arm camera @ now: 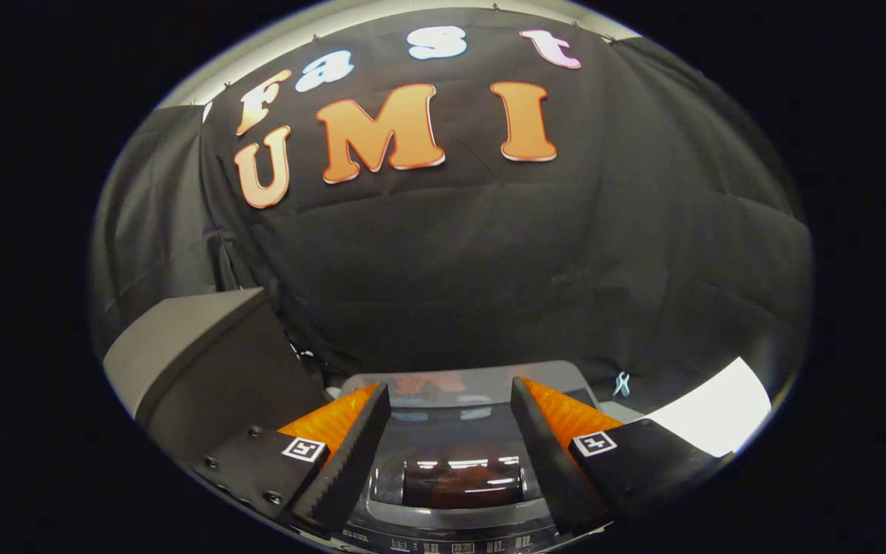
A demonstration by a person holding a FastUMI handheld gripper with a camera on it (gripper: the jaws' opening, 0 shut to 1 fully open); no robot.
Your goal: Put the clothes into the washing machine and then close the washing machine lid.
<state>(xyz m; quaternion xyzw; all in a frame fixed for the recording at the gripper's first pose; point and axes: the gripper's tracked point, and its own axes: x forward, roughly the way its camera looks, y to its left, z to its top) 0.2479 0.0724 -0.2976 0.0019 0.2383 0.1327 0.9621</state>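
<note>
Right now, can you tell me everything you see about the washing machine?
The washing machine sits low, just beneath and ahead of the open gripper, showing between its two spread fingers. Its lid looks like dark, glossy see-through plastic that mirrors the lights, and it appears to lie flat and closed. A strip of small printed controls runs along the near edge. Something dark reddish shows through the lid. Nothing touches it; the fingers hold nothing. A grey box stands beside it.

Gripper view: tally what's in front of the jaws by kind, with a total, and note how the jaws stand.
Washing machine, lid down, between and beyond the jaws: 1
Grey box beside the machine: 1
White sheet on the other side: 1
Clothes: 0
Total: 3
Gripper: jaws apart, holding nothing.
</note>
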